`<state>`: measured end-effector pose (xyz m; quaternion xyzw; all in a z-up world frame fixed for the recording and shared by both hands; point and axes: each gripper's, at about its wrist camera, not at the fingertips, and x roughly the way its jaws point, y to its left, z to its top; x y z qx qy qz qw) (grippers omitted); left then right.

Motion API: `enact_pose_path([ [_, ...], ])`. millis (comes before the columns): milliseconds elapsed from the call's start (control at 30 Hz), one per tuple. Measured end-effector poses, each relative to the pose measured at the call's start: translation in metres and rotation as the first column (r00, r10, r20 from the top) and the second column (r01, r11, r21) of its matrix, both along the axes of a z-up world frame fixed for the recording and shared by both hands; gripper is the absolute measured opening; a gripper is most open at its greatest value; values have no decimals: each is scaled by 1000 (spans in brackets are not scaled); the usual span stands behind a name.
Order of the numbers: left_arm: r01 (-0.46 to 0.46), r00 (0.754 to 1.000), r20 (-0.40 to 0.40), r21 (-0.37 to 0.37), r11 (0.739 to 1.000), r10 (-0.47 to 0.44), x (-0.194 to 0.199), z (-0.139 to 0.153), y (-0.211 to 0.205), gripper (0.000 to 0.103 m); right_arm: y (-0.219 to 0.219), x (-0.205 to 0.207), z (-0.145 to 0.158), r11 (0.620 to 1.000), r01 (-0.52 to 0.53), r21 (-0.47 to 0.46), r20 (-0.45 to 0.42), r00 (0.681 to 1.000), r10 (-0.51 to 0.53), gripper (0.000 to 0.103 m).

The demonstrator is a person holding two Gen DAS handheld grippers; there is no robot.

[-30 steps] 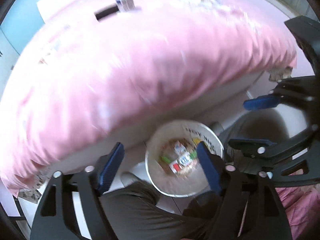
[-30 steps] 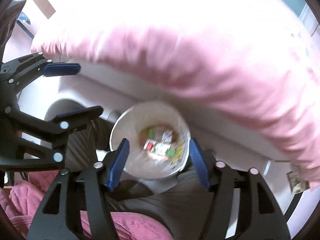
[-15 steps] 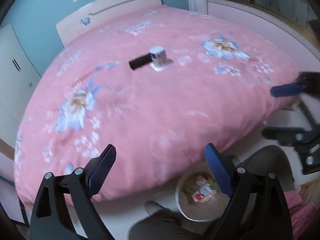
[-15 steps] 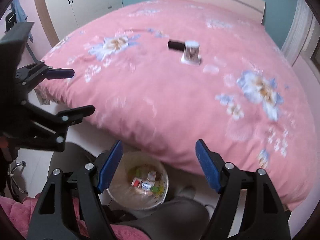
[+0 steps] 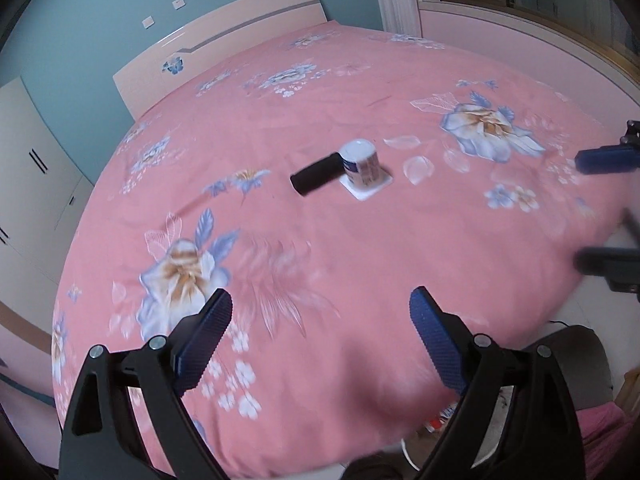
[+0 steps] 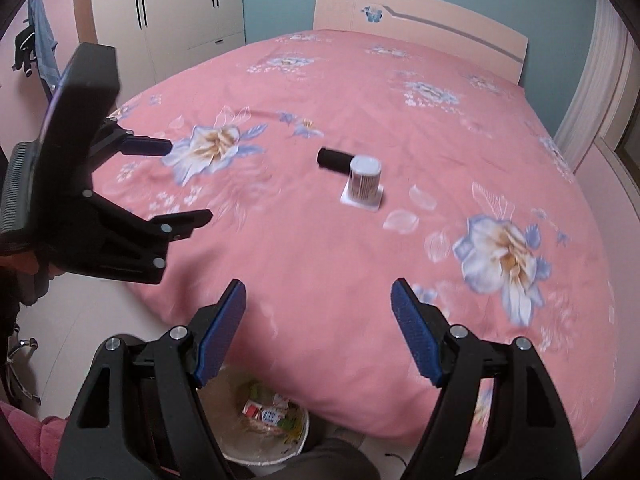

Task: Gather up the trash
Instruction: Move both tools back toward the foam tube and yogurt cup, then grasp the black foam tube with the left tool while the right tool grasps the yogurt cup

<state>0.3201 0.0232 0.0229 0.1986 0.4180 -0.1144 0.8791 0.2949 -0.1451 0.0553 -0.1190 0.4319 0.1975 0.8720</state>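
On the pink flowered bed (image 5: 360, 128) (image 6: 400, 112) lie a black tube (image 5: 317, 174) (image 6: 333, 159) and a small printed cup (image 5: 361, 164) (image 6: 364, 179) standing upside down on a white square card. My left gripper (image 5: 320, 332) is open and empty, above the bed's near edge. My right gripper (image 6: 318, 328) is open and empty, near the bed's edge. A white trash bin (image 6: 296, 438) with wrappers inside stands on the floor below the right gripper; its rim shows in the left wrist view (image 5: 408, 452).
A cream headboard (image 6: 420, 12) and teal wall stand behind the bed. White wardrobes (image 6: 176, 4) stand at the left. The left gripper's body (image 6: 80, 168) shows at the left of the right wrist view. A windowsill (image 5: 540, 40) runs along the right.
Both grippers have lifted from over the trash bin and tilted up toward the bed top. The tube and cup came into clear view. Both stay open and empty.
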Motion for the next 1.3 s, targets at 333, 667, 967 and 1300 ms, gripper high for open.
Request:
enact_pose_path([
  [333, 38, 998, -49, -14, 999, -38, 76, -18, -1, 92, 8, 66, -14, 1000, -12, 10, -21, 1000, 12, 74],
  [667, 84, 992, -97, 39, 996, -80, 150, -63, -15, 92, 11, 135, -55, 999, 2, 33, -83, 997, 1, 74],
  [967, 164, 980, -110, -27, 986, -166, 213, -90, -20, 92, 21, 200, -104, 1000, -1, 26, -119, 993, 4, 75],
  [1300, 312, 928, -199, -54, 949, -316, 257, -129, -37, 63, 24, 253, -147, 997, -54, 54, -152, 986, 61, 62],
])
